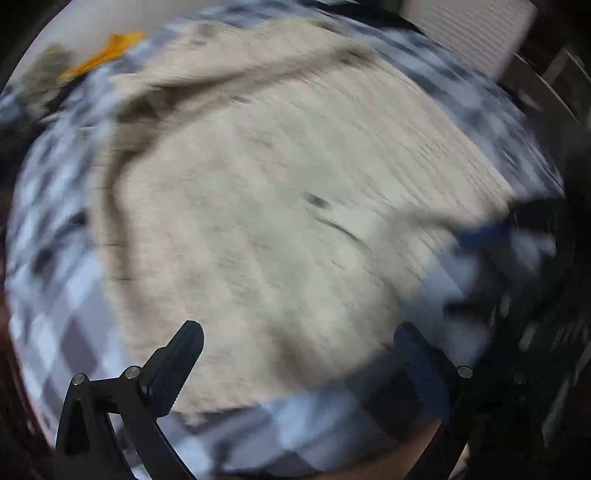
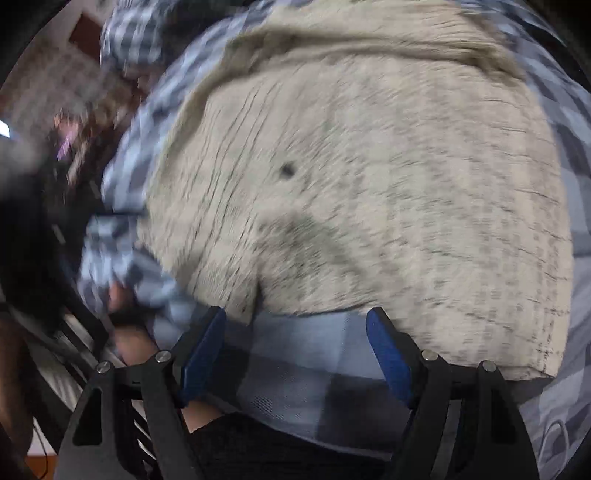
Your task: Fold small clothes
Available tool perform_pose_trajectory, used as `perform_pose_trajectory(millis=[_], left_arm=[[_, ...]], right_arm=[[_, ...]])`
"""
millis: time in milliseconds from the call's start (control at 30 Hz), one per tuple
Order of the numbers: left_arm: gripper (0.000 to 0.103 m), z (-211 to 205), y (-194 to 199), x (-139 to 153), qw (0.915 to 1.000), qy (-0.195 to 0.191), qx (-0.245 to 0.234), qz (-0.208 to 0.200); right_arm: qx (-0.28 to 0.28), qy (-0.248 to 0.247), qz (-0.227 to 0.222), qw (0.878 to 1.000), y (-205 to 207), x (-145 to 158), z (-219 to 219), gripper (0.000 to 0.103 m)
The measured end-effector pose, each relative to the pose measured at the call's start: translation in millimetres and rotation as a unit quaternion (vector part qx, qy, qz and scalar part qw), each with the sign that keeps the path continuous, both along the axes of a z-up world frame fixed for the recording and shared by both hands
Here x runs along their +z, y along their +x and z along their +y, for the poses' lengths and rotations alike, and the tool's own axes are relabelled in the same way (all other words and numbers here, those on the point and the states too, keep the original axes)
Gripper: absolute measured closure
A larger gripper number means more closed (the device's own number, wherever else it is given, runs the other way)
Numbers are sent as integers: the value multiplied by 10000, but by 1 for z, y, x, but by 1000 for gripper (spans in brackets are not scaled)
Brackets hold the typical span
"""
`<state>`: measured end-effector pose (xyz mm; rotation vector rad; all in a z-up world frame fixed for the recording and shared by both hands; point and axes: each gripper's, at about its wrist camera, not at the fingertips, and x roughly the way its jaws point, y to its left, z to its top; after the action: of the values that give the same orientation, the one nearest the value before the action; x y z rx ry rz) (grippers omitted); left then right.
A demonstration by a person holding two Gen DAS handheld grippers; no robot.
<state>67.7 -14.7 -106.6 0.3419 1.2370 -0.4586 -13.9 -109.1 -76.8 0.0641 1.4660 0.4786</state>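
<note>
A beige knitted garment (image 1: 280, 206) lies spread on a blue and white checked sheet (image 1: 55, 288), with a fold running along its far edge. Both views are blurred. My left gripper (image 1: 297, 332) hangs open and wide above the garment's near edge, with nothing between its black fingers (image 1: 177, 362). In the right wrist view the same garment (image 2: 388, 192) fills the middle, a small dark spot (image 2: 287, 170) on it. My right gripper (image 2: 295, 316) stands open just off the garment's near hem, over the checked sheet (image 2: 295, 354), its blue pads (image 2: 205, 350) touching nothing.
An orange item (image 1: 107, 51) lies at the far left of the sheet. A white ribbed surface (image 1: 472, 33) stands at the back right. A blurred blue and black shape (image 1: 491, 229) sits at the garment's right corner. A hand (image 2: 129, 332) and dark clothing (image 2: 258, 446) are close by.
</note>
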Motion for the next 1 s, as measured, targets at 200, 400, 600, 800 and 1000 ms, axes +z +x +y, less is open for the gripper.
perform_pose_trajectory(millis=[200,400,600,800,1000], left_arm=[[0,55,28,6,9909,474,1192,-408],[0,79,29,16,9863,38,1574,-488],[0,76,26,24,9880,24,1446,-544],[0,76,26,22,9883,87,1447,-484],[0,72,27,13,9890,257,1396,-425]], right_arm=[[186,-772,364,9962,24,-52,46,28],[123,-910,208,9956,28,-64,48,80],[-191,-53,564,9982,29,-50,15,95],[-691,1432,794,9841,17,-6,-4,75],[-1635,1881,1723,9530,18,-5,-54,11]])
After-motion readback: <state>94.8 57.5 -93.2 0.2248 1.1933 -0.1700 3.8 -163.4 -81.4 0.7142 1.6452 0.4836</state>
